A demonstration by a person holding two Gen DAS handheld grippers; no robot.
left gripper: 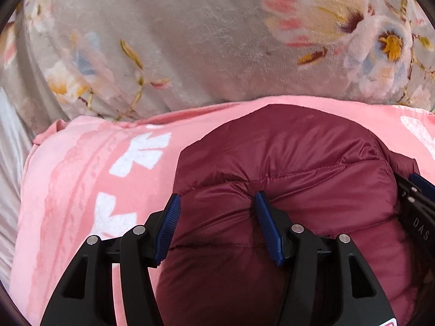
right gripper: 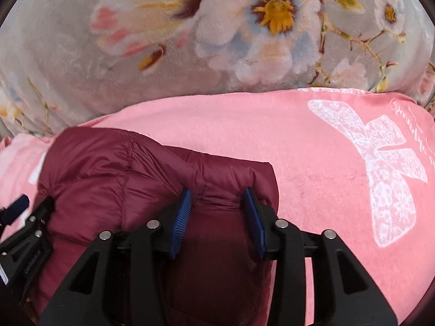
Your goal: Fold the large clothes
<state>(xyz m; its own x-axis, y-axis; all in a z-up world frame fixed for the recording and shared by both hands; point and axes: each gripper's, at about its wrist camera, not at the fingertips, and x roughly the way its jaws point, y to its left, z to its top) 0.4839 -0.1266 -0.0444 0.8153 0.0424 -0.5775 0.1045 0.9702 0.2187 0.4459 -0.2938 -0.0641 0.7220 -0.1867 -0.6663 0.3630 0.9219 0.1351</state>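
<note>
Because the maroon quilted down jacket (left gripper: 285, 168) is already doubled into a thick, puffy bundle, it lies low and central in both views on the pink fleece blanket (left gripper: 81, 168), which gives it a soft, flat bed to be pressed on. From the left wrist, the left gripper (left gripper: 217, 225) sits at the bundle's 9 o'clock edge: one blue pad dents the padding near a stitched seam, the other hangs just off the edge over the blanket, so its fingers stand fairly wide and seem to pinch nothing. From the right wrist, the right gripper (right gripper: 220, 222) straddles a raised fold at the jacket's 3 o'clock corner; its fingers are partly open with fabric between them, though I cannot tell whether the pads press it. I judge both hands are flattening or letting go of the fold. Behind, at 12 o'clock, a grey floral blanket (right gripper: 81, 62) lies bunched.
</note>
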